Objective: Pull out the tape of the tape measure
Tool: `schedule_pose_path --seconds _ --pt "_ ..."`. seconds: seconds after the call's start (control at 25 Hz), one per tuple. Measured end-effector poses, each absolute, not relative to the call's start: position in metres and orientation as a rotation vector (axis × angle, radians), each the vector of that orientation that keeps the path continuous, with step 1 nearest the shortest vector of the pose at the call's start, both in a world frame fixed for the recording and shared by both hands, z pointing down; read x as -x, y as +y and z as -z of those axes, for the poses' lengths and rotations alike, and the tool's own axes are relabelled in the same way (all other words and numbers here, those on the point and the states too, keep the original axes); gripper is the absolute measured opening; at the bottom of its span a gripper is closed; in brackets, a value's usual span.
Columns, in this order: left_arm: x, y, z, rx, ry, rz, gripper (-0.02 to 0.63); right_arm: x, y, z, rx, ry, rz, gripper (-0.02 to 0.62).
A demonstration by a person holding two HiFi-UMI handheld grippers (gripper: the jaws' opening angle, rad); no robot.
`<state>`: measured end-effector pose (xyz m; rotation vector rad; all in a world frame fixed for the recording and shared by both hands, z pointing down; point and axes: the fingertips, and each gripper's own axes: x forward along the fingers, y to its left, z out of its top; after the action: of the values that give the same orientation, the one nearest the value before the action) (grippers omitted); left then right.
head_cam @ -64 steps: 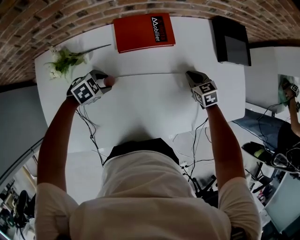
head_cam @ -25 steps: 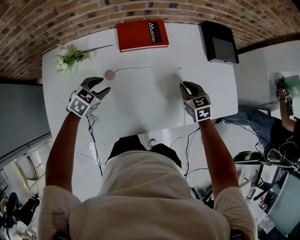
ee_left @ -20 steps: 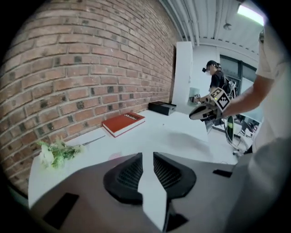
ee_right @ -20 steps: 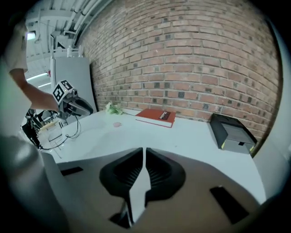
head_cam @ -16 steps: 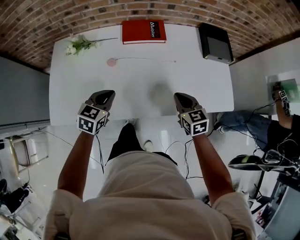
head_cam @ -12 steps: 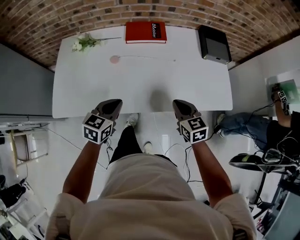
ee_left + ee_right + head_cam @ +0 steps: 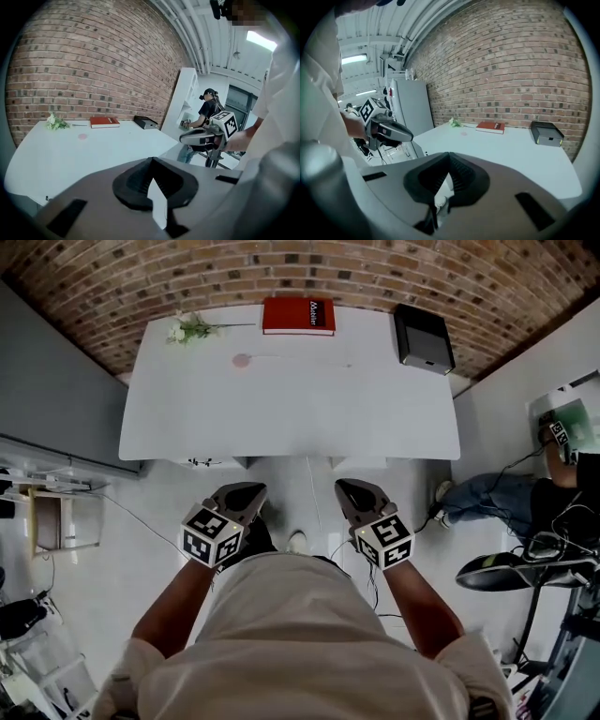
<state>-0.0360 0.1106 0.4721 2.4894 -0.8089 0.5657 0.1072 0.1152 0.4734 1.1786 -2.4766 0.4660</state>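
Observation:
The small round pink tape measure [image 7: 242, 360] lies on the far part of the white table [image 7: 281, 418], and its thin tape [image 7: 300, 359] runs out to the right across the top. From the left gripper view the tape measure [image 7: 82, 136] is a faint pink spot far off. My left gripper [image 7: 253, 491] and right gripper [image 7: 345, 488] hang side by side over the floor, well short of the table's near edge. Both are shut with nothing between the jaws. Each gripper view shows the other gripper: the right gripper [image 7: 187, 137] and the left gripper [image 7: 405, 136].
Along the table's far edge by the brick wall lie a flower sprig [image 7: 187, 330], a red book [image 7: 298, 315] and a black box [image 7: 423, 337]. Cables run across the floor under the table. A second person [image 7: 562, 484] sits at the right among equipment.
Both grippers have drawn back off the table toward my body and now hang over the floor. The left jaws, open a second ago, are shut. The tape measure stays on the table, tape out.

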Motion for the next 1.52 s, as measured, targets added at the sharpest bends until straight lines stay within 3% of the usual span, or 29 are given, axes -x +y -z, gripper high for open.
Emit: schedule_pose_path --seconds 1.52 --pt "0.019 0.170 -0.471 -2.511 -0.803 -0.523 -0.005 -0.096 0.176 -0.459 -1.138 -2.539 -0.461 0.003"
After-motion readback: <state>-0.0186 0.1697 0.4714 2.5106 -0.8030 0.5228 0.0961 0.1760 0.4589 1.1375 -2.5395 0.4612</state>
